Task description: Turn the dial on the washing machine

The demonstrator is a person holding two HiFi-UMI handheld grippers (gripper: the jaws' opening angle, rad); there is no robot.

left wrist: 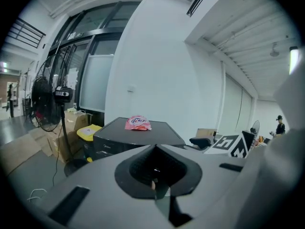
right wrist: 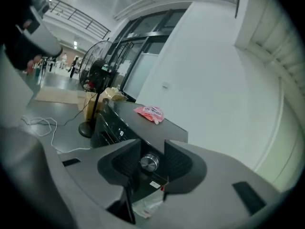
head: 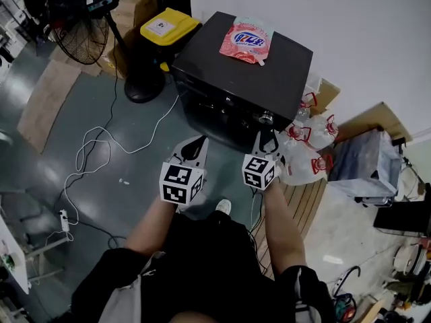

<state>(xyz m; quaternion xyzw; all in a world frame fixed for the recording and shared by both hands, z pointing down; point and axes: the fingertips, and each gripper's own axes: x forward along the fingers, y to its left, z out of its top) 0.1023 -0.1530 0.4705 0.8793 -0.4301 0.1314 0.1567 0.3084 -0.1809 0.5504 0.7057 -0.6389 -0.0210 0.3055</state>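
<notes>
The black washing machine stands against the white wall, with a pink detergent pouch lying on its lid. Its silver dial is on the front panel near the right corner. My right gripper hovers just short of the dial, open. In the right gripper view the dial shows in the gap between the two jaws, and they do not touch it. My left gripper hangs left of it in front of the machine, shut and empty. The left gripper view shows the machine and the pouch ahead.
White plastic bags with red handles are heaped against the machine's right side. A yellow-lidded bin, a standing fan and cardboard boxes are at its left. A white cable snakes over the floor to a power strip.
</notes>
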